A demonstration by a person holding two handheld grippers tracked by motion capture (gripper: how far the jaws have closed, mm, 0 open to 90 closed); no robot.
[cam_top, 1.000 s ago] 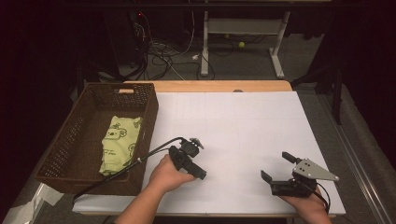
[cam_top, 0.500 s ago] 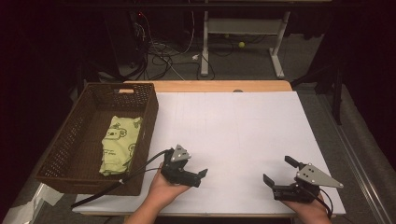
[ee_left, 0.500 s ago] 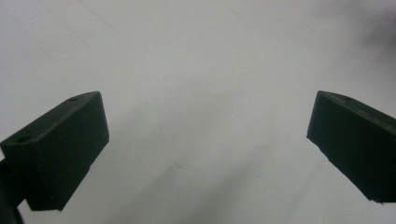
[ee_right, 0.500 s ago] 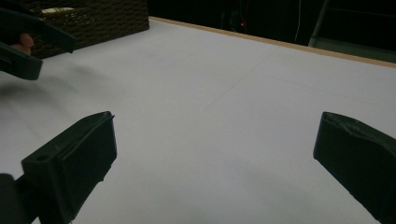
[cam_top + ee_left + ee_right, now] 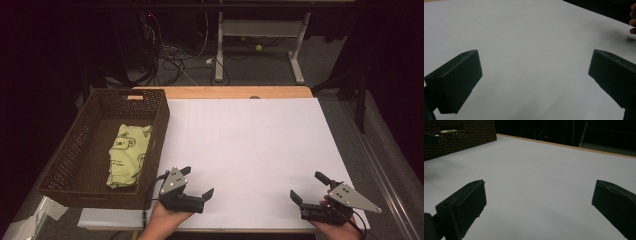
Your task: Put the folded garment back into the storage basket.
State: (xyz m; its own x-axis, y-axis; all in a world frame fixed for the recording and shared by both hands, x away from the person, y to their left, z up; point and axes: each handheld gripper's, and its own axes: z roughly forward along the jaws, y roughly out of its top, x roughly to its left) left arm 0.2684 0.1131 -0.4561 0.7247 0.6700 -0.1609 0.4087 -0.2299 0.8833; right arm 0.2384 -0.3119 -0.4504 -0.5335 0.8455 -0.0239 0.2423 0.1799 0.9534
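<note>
A folded green cloth with a cartoon print (image 5: 127,155) lies inside the dark wicker basket (image 5: 67,165) at the table's left. My left gripper (image 5: 196,182) rests low near the table's front edge, just right of the basket, its jaws wide apart and empty (image 5: 534,80). My right gripper (image 5: 309,187) sits at the front right of the white table top, also open with nothing between its jaws (image 5: 539,202). The right gripper view catches the basket (image 5: 461,135) at its far left.
The white table top (image 5: 250,145) stretches between and beyond both grippers. A wooden strip (image 5: 225,93) edges its far side. Cables and a desk frame (image 5: 220,45) stand on the dark floor behind. Crumpled white paper (image 5: 25,225) lies below the basket's front corner.
My left gripper has drawn back toward the front edge, away from the basket, and turned its jaws rightward. The right gripper has slid slightly nearer the front edge. Both stay open.
</note>
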